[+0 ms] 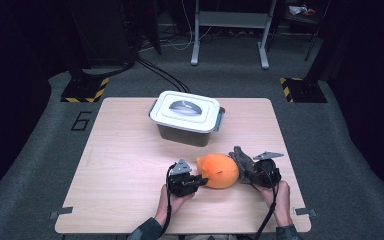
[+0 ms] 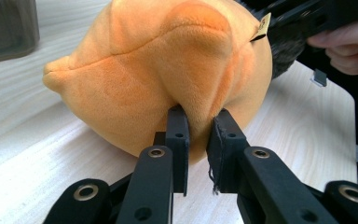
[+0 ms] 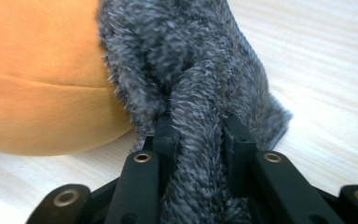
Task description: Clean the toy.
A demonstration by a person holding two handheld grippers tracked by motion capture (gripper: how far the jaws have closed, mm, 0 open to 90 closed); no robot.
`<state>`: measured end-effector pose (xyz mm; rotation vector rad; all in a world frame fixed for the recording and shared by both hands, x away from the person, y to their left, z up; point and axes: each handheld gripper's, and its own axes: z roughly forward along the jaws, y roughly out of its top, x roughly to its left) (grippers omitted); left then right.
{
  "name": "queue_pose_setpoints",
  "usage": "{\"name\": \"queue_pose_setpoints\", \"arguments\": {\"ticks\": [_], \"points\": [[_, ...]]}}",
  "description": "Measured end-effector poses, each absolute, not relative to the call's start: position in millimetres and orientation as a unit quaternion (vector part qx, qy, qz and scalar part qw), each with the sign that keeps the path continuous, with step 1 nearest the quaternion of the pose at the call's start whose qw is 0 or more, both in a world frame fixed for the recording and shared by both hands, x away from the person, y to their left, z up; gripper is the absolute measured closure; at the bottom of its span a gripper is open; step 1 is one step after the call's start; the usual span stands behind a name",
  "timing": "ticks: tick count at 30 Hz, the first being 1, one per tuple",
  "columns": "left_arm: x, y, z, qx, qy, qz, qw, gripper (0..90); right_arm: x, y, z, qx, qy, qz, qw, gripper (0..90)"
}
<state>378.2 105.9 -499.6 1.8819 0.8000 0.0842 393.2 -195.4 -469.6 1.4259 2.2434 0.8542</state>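
Nearest the camera, two hands hold the tongs over the front edge of the pale wooden desk (image 1: 130, 150), the broad surface carrying everything. Behind the toy, toward the desk's far edge, stands a grey plastic bin with a white latched lid (image 1: 186, 117), lid on. The round orange plush toy with a dark grey furry tail (image 1: 219, 170) lies in front of that bin, long axis crosswise, snout toward the bin, tail to its right. Left tongs (image 2: 198, 126) pinch orange plush; right tongs (image 3: 199, 130) clamp the tail. Grasp done; lifting and any stowing seem ahead.
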Motion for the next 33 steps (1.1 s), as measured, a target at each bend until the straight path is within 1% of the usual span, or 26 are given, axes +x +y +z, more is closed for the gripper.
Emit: {"name": "queue_pose_setpoints", "arguments": {"ticks": [5,10,14,16,17,19,22,25,28,30,33], "points": [[377,106,-500,0.787,0.330,0.035,0.520,79.4,377,-194,-443,0.478,0.789,0.332,0.193,71.8],[378,106,-499,0.788,0.327,0.036,0.520,79.1,364,-176,-418,0.430,0.801,0.368,0.195,71.4],[378,106,-499,0.789,0.323,0.035,0.521,77.5,364,-150,-416,0.405,0.822,0.353,0.188,71.3],[379,107,-499,0.793,0.318,0.042,0.518,73.8,369,-142,-422,0.406,0.828,0.337,0.189,71.4],[379,107,-499,0.796,0.316,0.044,0.515,70.4,371,-140,-425,0.409,0.827,0.335,0.190,71.4],[379,108,-499,0.792,0.318,0.047,0.518,60.6,375,-141,-427,0.407,0.827,0.341,0.187,71.4],[379,109,-499,0.791,0.312,0.043,0.525,50.3,377,-143,-428,0.413,0.823,0.346,0.179,71.4],[377,103,-501,0.799,0.302,0.067,0.516,45.9,379,-144,-428,0.413,0.825,0.346,0.173,71.4],[374,95,-499,0.814,0.288,0.119,0.490,42.5,380,-145,-430,0.407,0.827,0.347,0.174,71.4],[372,91,-500,0.819,0.283,0.148,0.477,42.1,381,-144,-430,0.409,0.826,0.347,0.172,71.4],[369,89,-500,0.814,0.286,0.173,0.475,40.9,382,-146,-431,0.409,0.825,0.349,0.171,71.4]]}}
